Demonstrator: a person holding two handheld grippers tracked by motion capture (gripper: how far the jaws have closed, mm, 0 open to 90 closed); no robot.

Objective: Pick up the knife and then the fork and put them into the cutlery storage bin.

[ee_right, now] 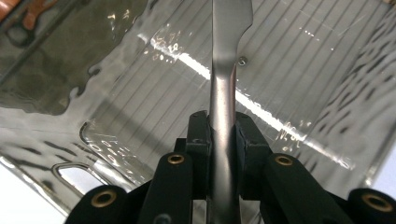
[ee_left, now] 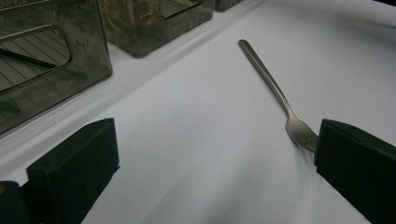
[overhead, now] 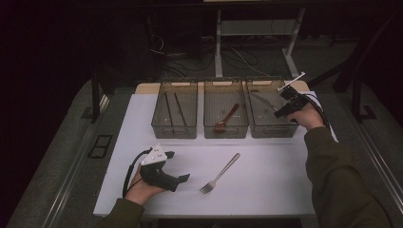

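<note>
Steel knife [ee_right: 223, 93] clamped between fingers [ee_right: 198, 140]

No text, label, brand, number or sign can be read on anything in these pictures.

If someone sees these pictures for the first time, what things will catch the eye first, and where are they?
Three smoky clear bins stand in a row at the far side of the white table; over the right bin, the right gripper is shut on a metal knife. A fork lies alone on the table, beside the open left gripper. The middle bin holds a brown spoon.
</note>
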